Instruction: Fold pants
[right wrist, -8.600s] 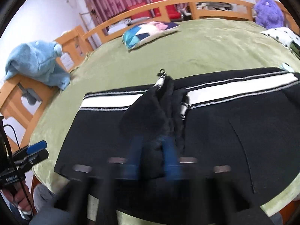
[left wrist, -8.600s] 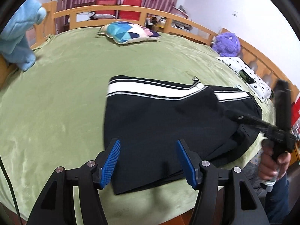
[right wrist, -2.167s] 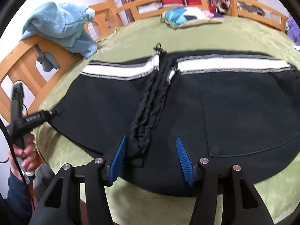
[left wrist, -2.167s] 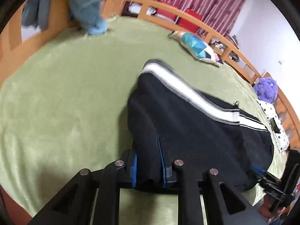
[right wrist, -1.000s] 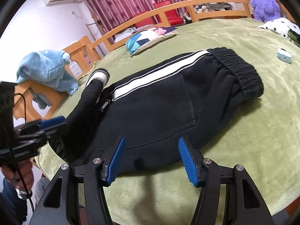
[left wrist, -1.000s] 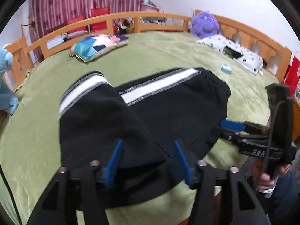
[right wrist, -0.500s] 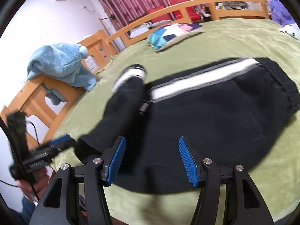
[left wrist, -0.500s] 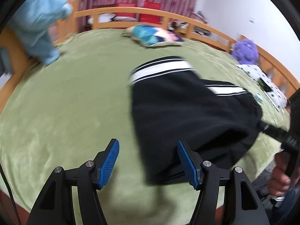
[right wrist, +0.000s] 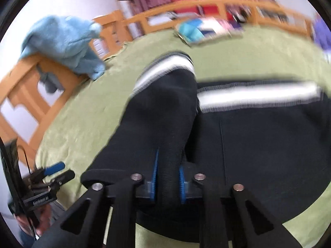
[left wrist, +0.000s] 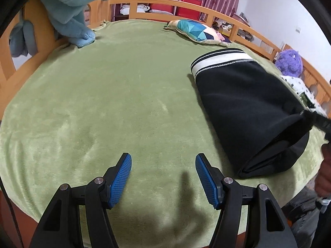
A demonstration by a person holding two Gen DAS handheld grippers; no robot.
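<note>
The black pants with white side stripes lie folded on the green bedspread, at the right of the left wrist view. My left gripper hangs open over bare bedspread, left of the pants, with nothing between its blue pads. The right wrist view is blurred. There my right gripper is shut on a raised fold of the pants, and the leg end with its white stripe drapes up and away from it. The right gripper's black tip pinches the pants' near corner in the left wrist view.
A wooden rail runs around the bed. A light blue plush hangs over the left headboard. A patterned cushion lies at the far side, a purple plush toy at the right. A hand shows at the right edge.
My right gripper has closed on the pants fold and lifted it. My left gripper has swung left, off the pants, and sunk toward the bare bedspread.
</note>
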